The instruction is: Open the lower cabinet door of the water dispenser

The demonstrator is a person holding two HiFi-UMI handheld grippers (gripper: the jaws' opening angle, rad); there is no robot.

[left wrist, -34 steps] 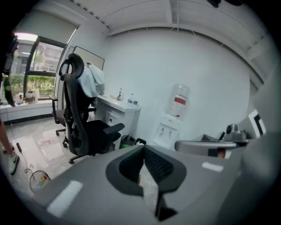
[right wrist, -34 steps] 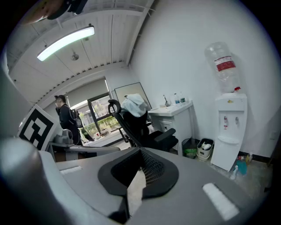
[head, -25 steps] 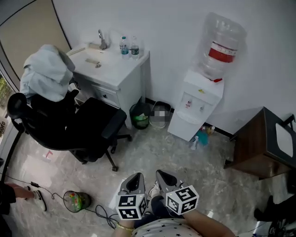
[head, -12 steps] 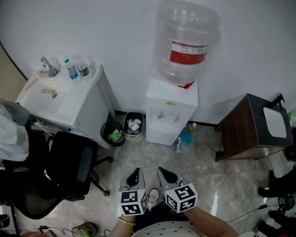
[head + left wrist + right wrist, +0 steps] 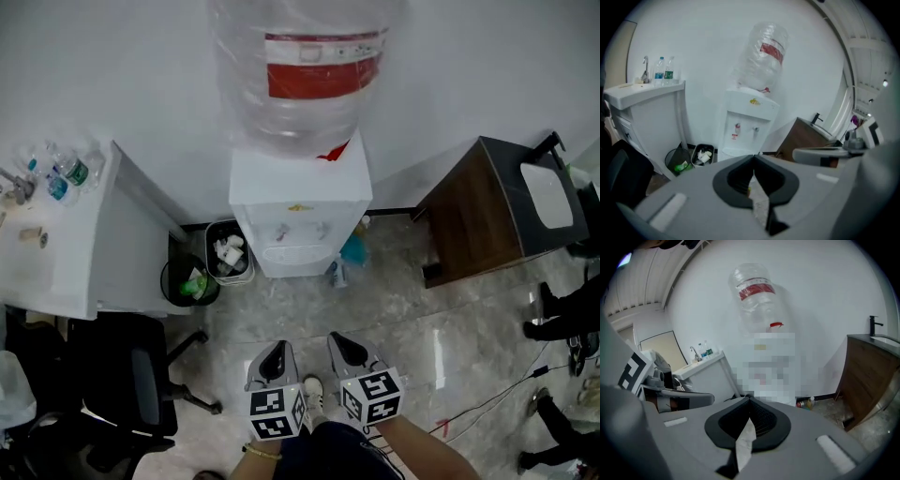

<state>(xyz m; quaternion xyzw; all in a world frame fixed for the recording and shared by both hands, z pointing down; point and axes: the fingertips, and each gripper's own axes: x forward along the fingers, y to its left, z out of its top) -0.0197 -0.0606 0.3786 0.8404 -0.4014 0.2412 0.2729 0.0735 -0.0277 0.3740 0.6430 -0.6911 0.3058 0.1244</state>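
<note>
The white water dispenser point(image 5: 298, 202) stands against the wall with a clear bottle point(image 5: 300, 75) on top, straight ahead of me. From above, only its top and tap panel show; the lower cabinet door is foreshortened below them. My left gripper point(image 5: 277, 345) and right gripper point(image 5: 336, 337) hover side by side over the floor, well short of the dispenser. Both are shut with nothing between the jaws. In the left gripper view the dispenser point(image 5: 747, 124) rises beyond the closed tips point(image 5: 753, 157), which hide its lower door. In the right gripper view a mosaic covers the dispenser below the bottle point(image 5: 754, 291).
Two waste bins point(image 5: 211, 267) sit between the dispenser and a white sink cabinet point(image 5: 66, 253) on the left. A black office chair point(image 5: 122, 384) stands at lower left. A brown cabinet point(image 5: 478, 211) stands to the right, small bottles point(image 5: 349, 253) at the dispenser's foot, cables point(image 5: 487, 398) on the floor.
Both grippers have come forward together toward the dispenser, which has grown larger and moved to the middle of the head view. The chair and sink cabinet have slid off to the left.
</note>
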